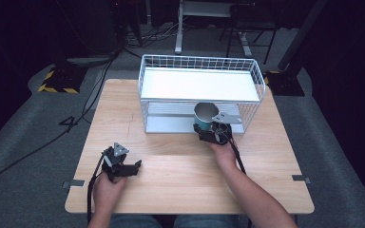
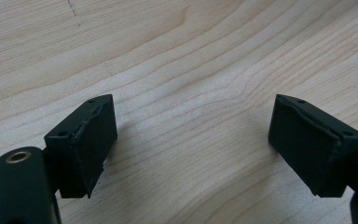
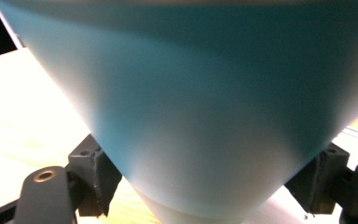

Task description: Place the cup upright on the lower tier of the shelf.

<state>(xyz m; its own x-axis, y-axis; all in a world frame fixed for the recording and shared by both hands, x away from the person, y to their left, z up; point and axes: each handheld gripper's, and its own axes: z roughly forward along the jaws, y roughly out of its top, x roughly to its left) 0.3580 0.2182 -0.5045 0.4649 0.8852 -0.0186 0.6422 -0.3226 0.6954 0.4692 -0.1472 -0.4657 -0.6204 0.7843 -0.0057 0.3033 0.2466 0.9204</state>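
A light wooden desk (image 1: pixel 180 166) stands on a grey carpeted floor (image 1: pixel 19 137) in a dark room, with chair and table legs in the shadows along the top of the frame. Just right of centre in the high view sits a teal cup (image 1: pixel 203 117) with a pale inside, upright with its open mouth facing up. It is at the front edge of a white wire rack (image 1: pixel 200 90), level with the rack's lower tier; whether it rests on that tier or is held just before it cannot be told. The right hand-held gripper (image 1: pixel 208 129) is clamped on the cup: in the right gripper view the teal wall (image 3: pixel 191 107) sits between the two black jaws, both pressed against its tapering sides near the base. The person's right hand (image 1: pixel 224 151) holds this gripper from below, the forearm running down to the bottom right of the frame. The rack has a flat white upper shelf (image 1: pixel 197 84) ringed by a wire rim.

At the lower left of the frame the left hand-held gripper (image 1: pixel 134 167) lies low over bare desk, held by the left hand (image 1: pixel 105 184). In the left gripper view its jaws stand wide apart with only wood grain (image 2: pixel 191 93) between them.
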